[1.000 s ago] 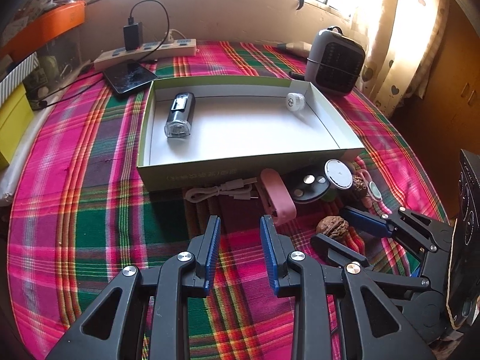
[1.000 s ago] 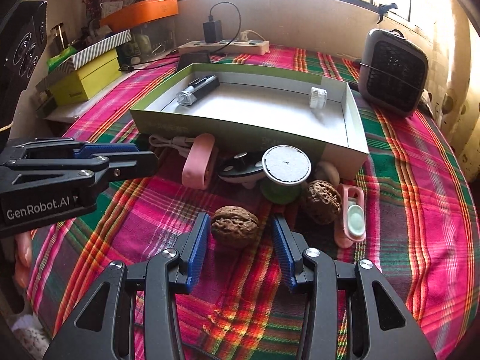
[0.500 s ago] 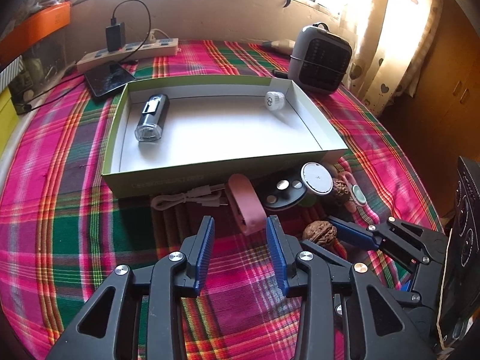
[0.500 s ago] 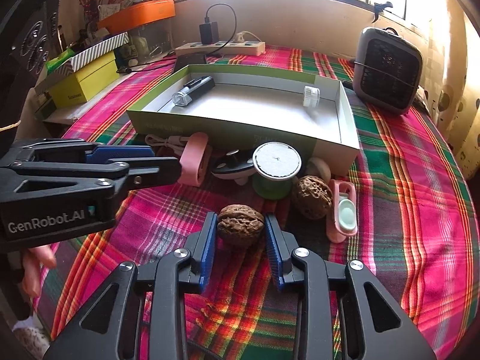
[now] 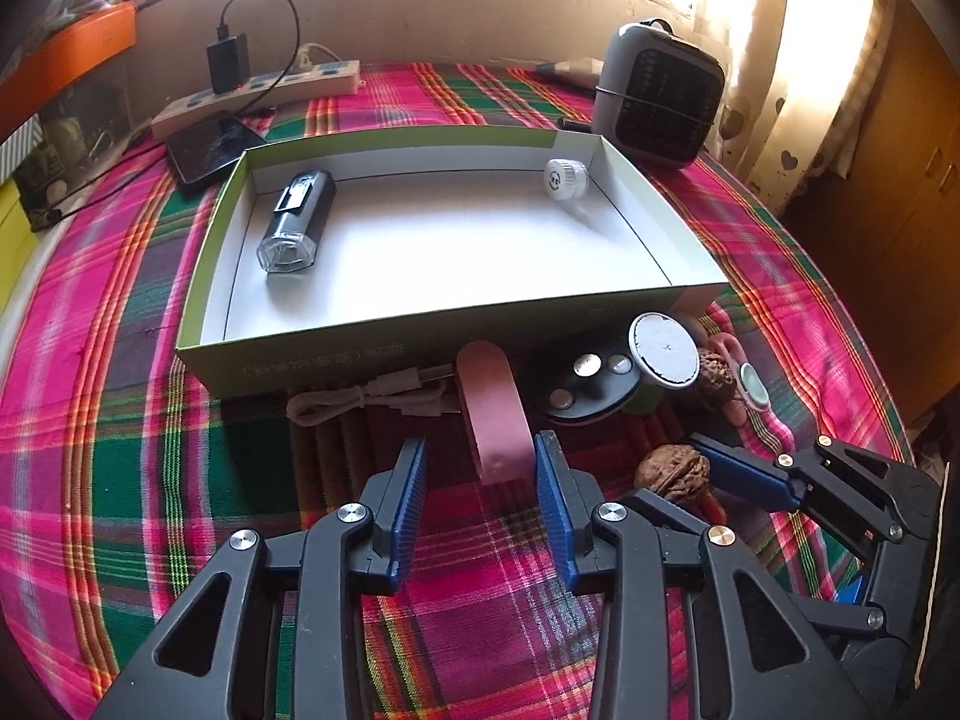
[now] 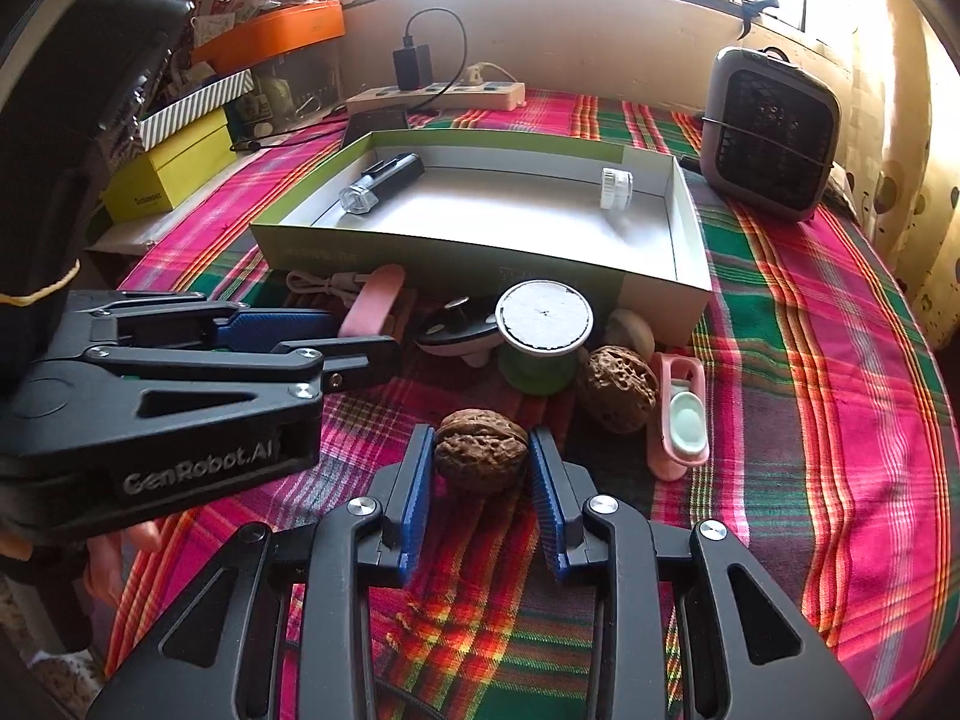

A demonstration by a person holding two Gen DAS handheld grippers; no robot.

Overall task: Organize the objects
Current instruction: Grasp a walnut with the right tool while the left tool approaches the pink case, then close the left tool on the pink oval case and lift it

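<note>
A green-walled open box [image 5: 420,333] [image 6: 480,252] holds a black flashlight [image 5: 294,222] and a small white cap [image 5: 565,178]. In front of it lie a pink oblong case [image 5: 495,414] [image 6: 375,300], a white cable [image 5: 366,399], a black disc [image 5: 585,387], a white-topped green spool [image 6: 543,333], two walnuts and a pink clip [image 6: 681,414]. My left gripper [image 5: 480,480] is open, its fingers either side of the pink case's near end. My right gripper [image 6: 480,468] is shut on the near walnut [image 6: 480,449] [image 5: 672,471], which sits on the cloth.
A grey heater [image 6: 771,132] stands back right. A power strip with charger [image 5: 258,96] and a phone [image 5: 213,144] lie behind the box. Yellow and striped boxes [image 6: 174,171] sit at the left. The second walnut [image 6: 618,387] lies beside the spool.
My left gripper moved forward until its open fingers flank the pink case. My right gripper moved forward and closed its fingers onto the near walnut.
</note>
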